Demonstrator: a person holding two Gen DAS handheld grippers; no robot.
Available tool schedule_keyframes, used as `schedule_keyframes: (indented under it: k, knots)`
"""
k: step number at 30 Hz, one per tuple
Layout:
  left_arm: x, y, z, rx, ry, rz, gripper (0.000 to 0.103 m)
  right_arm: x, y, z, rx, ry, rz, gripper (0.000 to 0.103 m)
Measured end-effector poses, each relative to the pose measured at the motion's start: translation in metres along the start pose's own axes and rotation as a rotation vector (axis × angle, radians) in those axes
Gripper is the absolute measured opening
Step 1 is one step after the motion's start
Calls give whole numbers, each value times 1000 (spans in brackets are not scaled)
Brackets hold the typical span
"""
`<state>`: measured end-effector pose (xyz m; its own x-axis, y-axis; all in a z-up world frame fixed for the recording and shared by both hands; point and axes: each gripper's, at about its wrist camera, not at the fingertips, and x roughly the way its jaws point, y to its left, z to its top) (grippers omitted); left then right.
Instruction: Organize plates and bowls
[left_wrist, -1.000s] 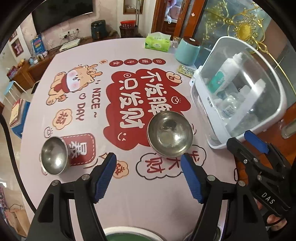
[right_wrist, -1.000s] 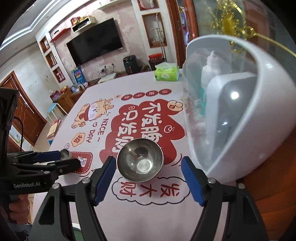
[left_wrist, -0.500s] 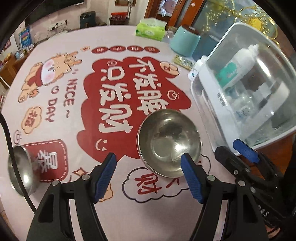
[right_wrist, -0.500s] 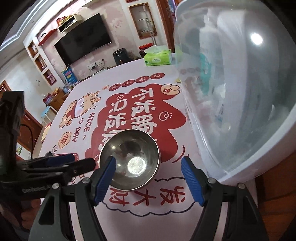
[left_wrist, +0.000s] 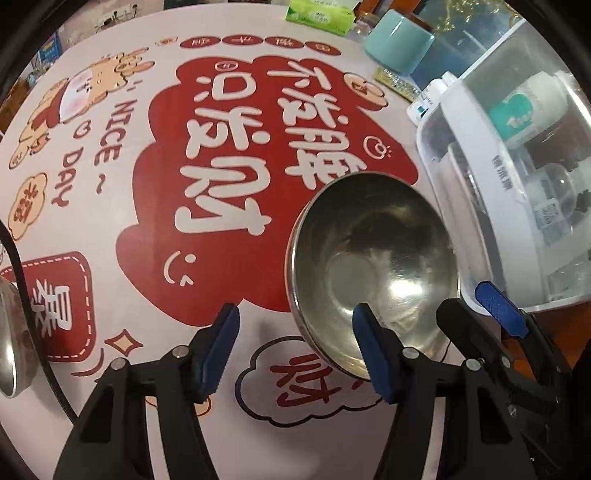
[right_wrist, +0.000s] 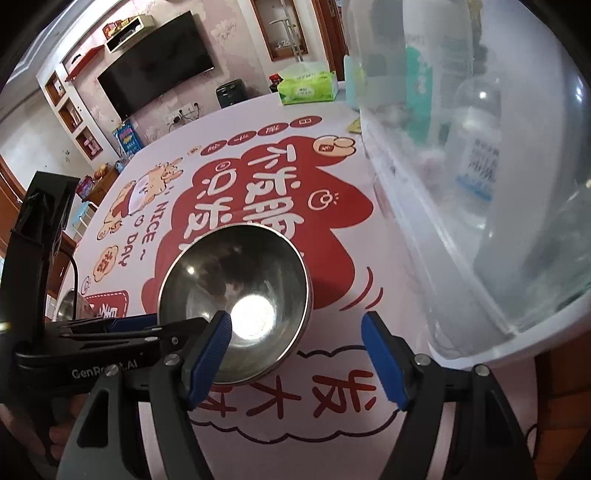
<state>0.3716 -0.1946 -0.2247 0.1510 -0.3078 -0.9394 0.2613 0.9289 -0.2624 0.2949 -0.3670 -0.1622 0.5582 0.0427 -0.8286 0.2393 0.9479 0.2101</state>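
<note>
A large steel bowl (left_wrist: 373, 266) stands upright on the printed tablecloth (left_wrist: 155, 206). My left gripper (left_wrist: 295, 350) hangs over its near left rim. The right pad (left_wrist: 373, 350) is inside the bowl and the left pad (left_wrist: 218, 350) is outside, well clear of the wall. Its jaws are closing with the rim between them. My right gripper (right_wrist: 297, 358) is open just in front of the bowl (right_wrist: 236, 295), its left pad (right_wrist: 210, 350) over the near rim. A small steel bowl (left_wrist: 11, 339) sits at the far left.
A white box with a clear domed lid (left_wrist: 517, 177) holding bottles stands close on the right of the bowl. A teal canister (left_wrist: 399, 40) and a green tissue pack (left_wrist: 321, 14) are at the far side. A wooden table edge (left_wrist: 517, 347) shows at the near right.
Both grippers have sunk toward the large bowl, which now looms larger. The left gripper's jaws have narrowed around its rim. The small bowl has slid to the left edge of the view.
</note>
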Motion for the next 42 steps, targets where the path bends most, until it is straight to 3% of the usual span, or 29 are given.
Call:
schedule_keyframes:
  k: [9, 14, 28, 42]
  knots:
    - [15, 4, -1, -36, 31, -38, 45, 17, -1, -10, 5, 32, -7, 69]
    - [19, 1, 0, -34, 36, -49, 34, 24, -5, -12, 31, 56, 6, 56]
    - [12, -1, -7, -62, 13, -117, 18, 26, -6, -21, 49, 73, 22, 14]
    - [5, -4, -36, -77, 55, -109, 18, 7, -7, -42, 75, 111, 18, 13]
